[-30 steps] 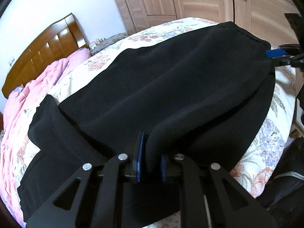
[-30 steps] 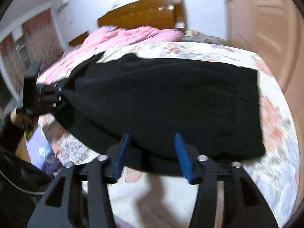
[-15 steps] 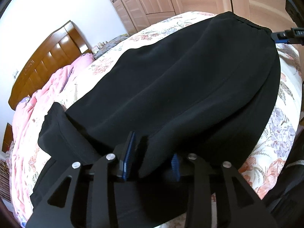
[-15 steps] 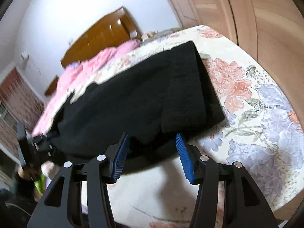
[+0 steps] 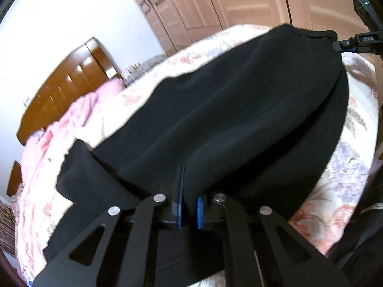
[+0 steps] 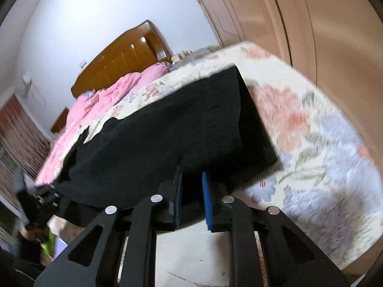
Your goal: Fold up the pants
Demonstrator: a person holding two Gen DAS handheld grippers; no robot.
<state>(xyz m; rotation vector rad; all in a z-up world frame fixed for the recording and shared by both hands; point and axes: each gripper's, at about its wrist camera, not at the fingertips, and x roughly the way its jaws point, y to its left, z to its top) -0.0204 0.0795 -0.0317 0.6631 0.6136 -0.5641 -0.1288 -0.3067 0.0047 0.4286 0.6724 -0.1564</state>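
Black pants (image 5: 215, 110) lay across floral bed (image 5: 354, 167), hem clenched in left gripper (image 5: 189, 205), right gripper (image 6: 191, 198) closing on waistband edge

Left tongs (image 5: 189, 205): matte black frame with triangular cut-outs, four round silver screws, ribbed blue pads (image 5: 179, 205).
Right tongs (image 6: 192, 201): looked the same, black arms, silver screws, blue ridged pads (image 6: 207, 203).

Wood headboard (image 6: 122, 55), wardrobe (image 5: 215, 4) (doors shut), white wall (image 6: 95, 12).
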